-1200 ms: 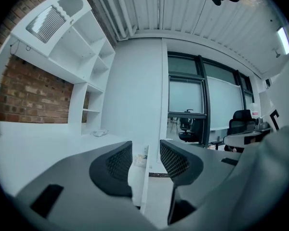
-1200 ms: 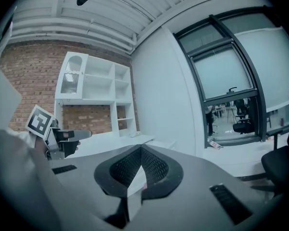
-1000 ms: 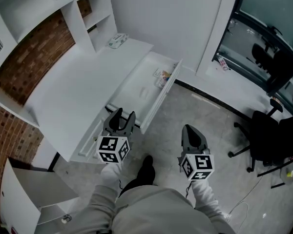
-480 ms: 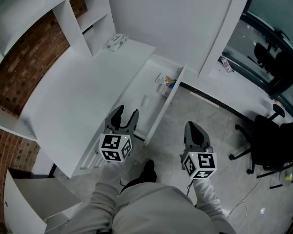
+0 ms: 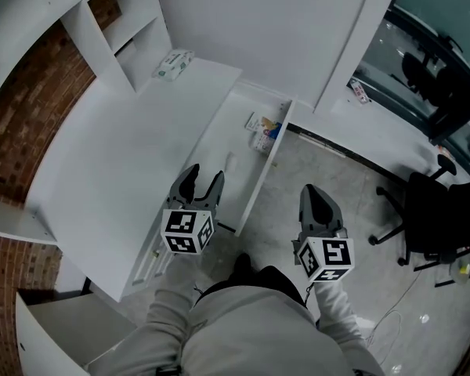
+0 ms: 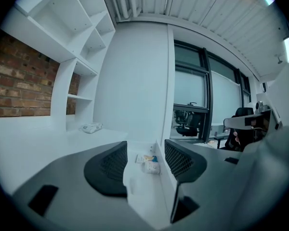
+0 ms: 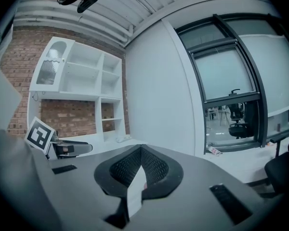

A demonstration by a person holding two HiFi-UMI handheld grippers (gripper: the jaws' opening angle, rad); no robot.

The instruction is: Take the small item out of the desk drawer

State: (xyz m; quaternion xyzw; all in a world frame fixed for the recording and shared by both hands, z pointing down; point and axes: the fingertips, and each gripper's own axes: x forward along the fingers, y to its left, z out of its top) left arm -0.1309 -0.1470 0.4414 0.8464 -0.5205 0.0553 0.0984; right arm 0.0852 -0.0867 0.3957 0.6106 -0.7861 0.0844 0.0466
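**A:** How far along is it?

**B:** The drawer [image 5: 223, 143] stands pulled out from the white desk [image 5: 117, 147], so the opening part looks done. The taking has not begun.

**A:** Where is the thing to take?

**B:** The small items [image 5: 264, 131] lie together at the drawer's far end, close to its front panel. There is a flat packet and a little pale container with some blue on it. I can't tell which one is meant. Nothing touches them.

**A:** And the left gripper [image 5: 204, 180]?

**B:** It hangs over the drawer's near end, pointing along it. In the left gripper view its jaws are wide and opening further. Only the bare drawer floor lies between them, and the small items [image 6: 149, 163] show beyond the tips, well apart from the pads.

**A:** The right gripper [image 5: 317, 202]?

**B:** It is off the desk, over the floor beside the drawer front. In the right gripper view [image 7: 141, 150] its pads meet at the tips. A pale sliver shows low in the gap behind them, but I can't say what that is. It seems to hold nothing from the drawer.

**A:** So what's left?

**B:** Nearly all of the fetching, I'd judge. The left gripper has to reach to the far end, close on the item and lift it clear over the drawer's front panel.
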